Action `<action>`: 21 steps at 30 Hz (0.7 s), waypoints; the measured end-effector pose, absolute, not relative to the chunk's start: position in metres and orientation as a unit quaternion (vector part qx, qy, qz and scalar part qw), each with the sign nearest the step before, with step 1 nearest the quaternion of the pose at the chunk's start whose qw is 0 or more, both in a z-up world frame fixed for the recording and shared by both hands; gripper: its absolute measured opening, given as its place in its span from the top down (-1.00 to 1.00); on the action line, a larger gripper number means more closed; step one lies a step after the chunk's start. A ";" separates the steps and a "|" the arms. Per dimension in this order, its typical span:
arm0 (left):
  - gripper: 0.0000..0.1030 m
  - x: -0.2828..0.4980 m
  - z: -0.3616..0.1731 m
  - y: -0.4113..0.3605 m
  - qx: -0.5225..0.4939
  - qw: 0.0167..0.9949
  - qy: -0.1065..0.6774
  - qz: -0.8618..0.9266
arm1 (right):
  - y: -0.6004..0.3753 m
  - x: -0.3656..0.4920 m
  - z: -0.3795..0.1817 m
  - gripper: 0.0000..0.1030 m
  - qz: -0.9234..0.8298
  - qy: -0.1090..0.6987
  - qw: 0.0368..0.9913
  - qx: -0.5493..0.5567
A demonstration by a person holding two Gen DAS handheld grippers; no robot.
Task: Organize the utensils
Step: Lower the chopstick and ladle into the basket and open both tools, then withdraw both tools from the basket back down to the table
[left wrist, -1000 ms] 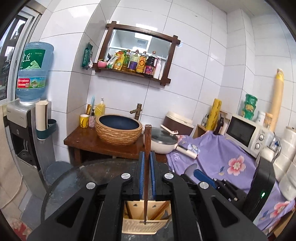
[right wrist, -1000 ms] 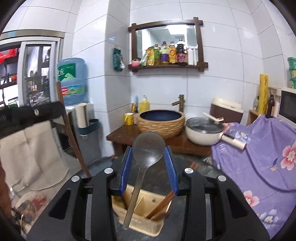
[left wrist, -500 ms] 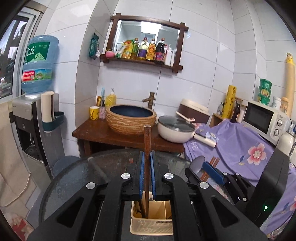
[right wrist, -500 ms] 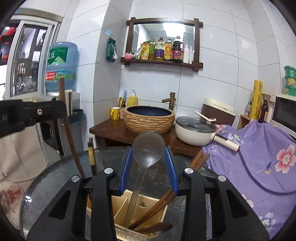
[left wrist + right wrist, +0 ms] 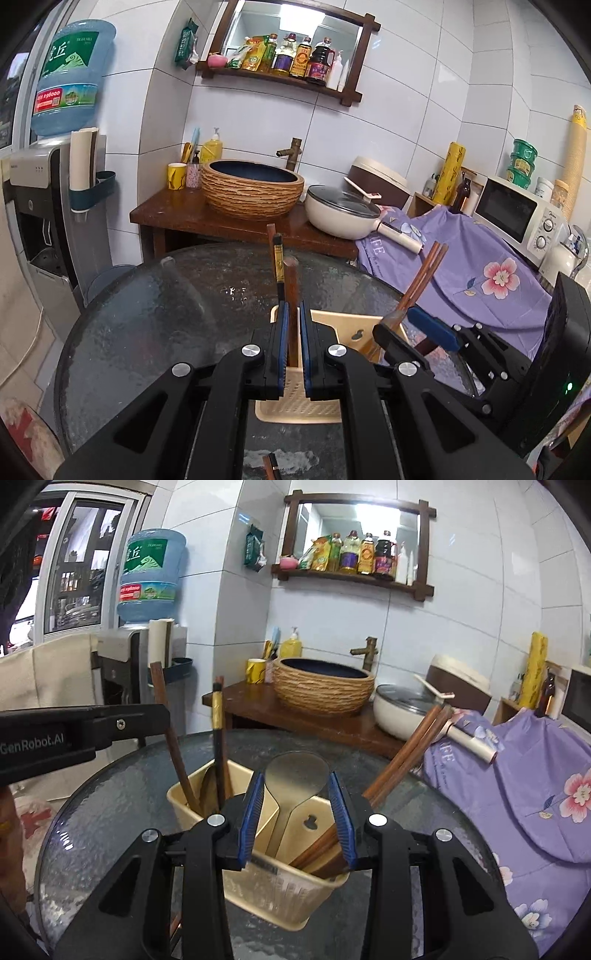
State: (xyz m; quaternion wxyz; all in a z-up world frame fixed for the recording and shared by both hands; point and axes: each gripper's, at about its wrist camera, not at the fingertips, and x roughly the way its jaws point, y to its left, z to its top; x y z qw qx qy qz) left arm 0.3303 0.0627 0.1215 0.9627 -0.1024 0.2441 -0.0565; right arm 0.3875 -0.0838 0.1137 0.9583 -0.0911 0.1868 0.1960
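Pinching upright chopstick [image 5: 291, 295] in left claw [image 5: 291, 325], spoon [image 5: 295, 786] gripped between right claw [image 5: 295, 805] pads, over holder [image 5: 280, 882]

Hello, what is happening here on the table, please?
A person is sorting utensils into a beige utensil holder on the glass table. The left gripper holds a brown chopstick upright over the holder. The right gripper holds a metal spoon, its handle down inside the holder. Other chopsticks already lean there.
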 end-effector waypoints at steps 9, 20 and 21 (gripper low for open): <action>0.06 0.290 0.117 0.066 -0.082 0.972 0.216 -0.041 | -0.093 0.363 0.117 -0.17 0.208 0.170 0.960 -0.080; -0.15 0.254 0.065 0.087 -0.107 0.951 0.289 -0.027 | -0.117 0.314 0.105 -0.32 0.238 0.197 0.950 -0.053; -0.15 0.248 0.055 0.083 -0.103 0.948 0.301 -0.030 | -0.117 0.311 0.100 -0.34 0.242 0.208 0.946 -0.052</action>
